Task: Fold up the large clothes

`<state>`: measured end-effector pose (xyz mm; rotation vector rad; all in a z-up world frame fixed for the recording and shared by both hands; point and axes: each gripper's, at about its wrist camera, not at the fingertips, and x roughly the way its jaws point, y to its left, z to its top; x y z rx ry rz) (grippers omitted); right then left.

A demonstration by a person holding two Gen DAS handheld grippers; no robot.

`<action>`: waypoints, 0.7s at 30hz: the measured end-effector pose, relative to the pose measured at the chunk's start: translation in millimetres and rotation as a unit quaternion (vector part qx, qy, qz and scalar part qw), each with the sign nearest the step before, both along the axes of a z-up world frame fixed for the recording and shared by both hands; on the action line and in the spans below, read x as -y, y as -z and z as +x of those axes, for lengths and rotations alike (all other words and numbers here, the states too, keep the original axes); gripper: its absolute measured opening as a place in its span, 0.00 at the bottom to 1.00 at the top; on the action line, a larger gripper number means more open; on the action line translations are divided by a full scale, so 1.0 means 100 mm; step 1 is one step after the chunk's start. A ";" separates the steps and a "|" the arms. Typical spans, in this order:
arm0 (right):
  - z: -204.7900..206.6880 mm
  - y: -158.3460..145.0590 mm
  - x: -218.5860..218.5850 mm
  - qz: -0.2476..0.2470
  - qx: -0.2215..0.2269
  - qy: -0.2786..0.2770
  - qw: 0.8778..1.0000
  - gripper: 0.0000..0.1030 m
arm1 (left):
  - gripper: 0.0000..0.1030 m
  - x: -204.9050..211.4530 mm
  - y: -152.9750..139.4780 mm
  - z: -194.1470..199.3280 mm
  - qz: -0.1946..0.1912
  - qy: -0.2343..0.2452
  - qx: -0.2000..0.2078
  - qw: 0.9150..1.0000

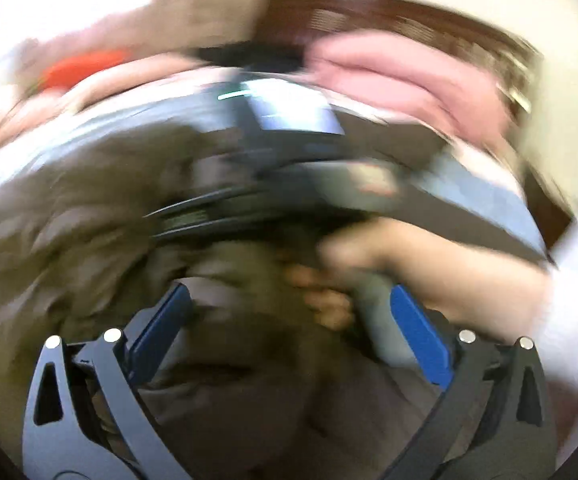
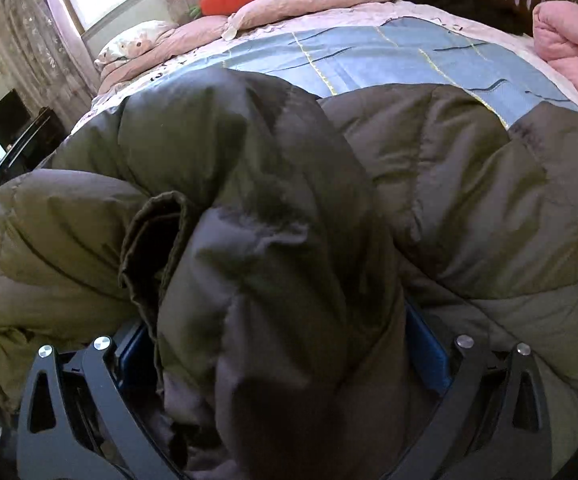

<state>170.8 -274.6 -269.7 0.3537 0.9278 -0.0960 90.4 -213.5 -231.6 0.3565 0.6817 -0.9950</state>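
Left gripper stands wide open over the coat, blurred, nothing pressed between its blue pads; a hand at 1 o'clock. Right gripper straddles a thick fold of coat; its pads are mostly buried, grip uncertain. Olive-brown, quilted and puffy, the coat's fold runs from 6 toward 11 o'clock across the blue bedspread. No writing readable.

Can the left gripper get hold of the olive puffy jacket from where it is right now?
Probably yes. The left gripper is open wide with the jacket right under and between its fingers, nothing covering the fabric. The person's hand sits close by, so it could crowd the grab.
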 end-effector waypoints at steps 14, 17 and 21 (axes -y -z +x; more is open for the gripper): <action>0.02 -0.01 0.01 -0.008 0.022 0.006 1.000 0.99 | 0.98 -1.92 -0.14 1.28 -0.069 -0.500 0.026 0.863; -0.01 -0.01 -0.04 -0.011 0.028 0.010 0.999 0.99 | 0.98 -1.93 0.23 1.38 -0.033 -0.482 0.034 0.875; -0.01 0.00 -0.06 -0.018 0.029 0.014 0.999 0.99 | 0.98 -1.92 0.31 1.49 -0.033 -0.484 0.024 0.874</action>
